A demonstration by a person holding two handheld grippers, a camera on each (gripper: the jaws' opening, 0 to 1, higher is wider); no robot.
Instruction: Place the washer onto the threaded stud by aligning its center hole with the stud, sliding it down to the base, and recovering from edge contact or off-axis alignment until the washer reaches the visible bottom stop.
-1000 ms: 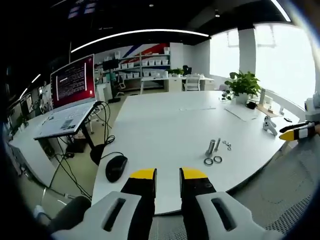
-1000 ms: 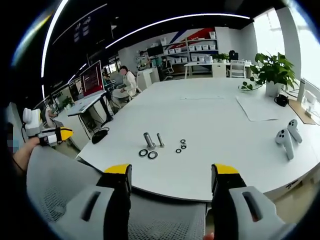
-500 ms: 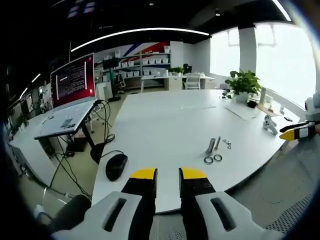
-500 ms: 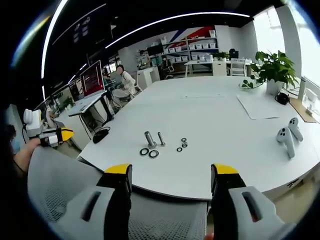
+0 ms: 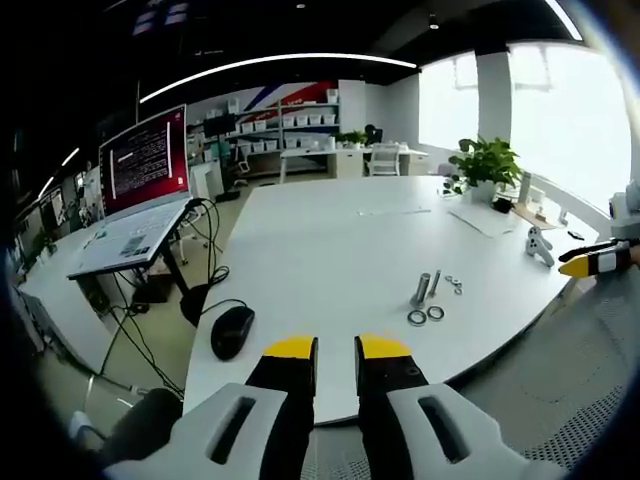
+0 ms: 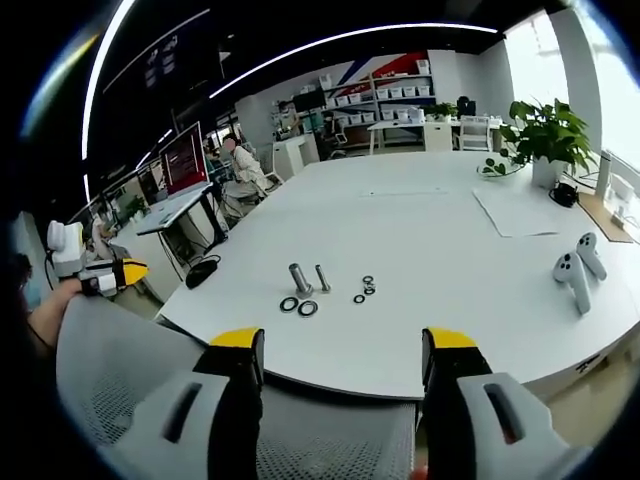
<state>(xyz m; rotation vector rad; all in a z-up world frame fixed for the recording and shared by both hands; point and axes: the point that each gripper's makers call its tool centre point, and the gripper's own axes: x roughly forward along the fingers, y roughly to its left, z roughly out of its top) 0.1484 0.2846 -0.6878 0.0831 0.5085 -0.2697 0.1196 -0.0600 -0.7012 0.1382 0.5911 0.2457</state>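
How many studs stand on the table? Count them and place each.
2, both upright on the white table: the thicker stud on the left, the thinner stud close beside it on the right. None looks hidden.

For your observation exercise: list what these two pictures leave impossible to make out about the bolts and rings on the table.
- Threads on the two bolts: too small, both views.
- Small rings: exact count unclear, too tiny and bunched.
- Two larger rings: hole size against bolts unreadable, left gripper view.
- White controllers: details blurred near the edge.

Bright daylight floods in from the windows (image 5: 560,110), washing them out; a ceiling light strip (image 6: 330,45) glows overhead; the white table (image 6: 430,230) glares softly; edges curve and blur
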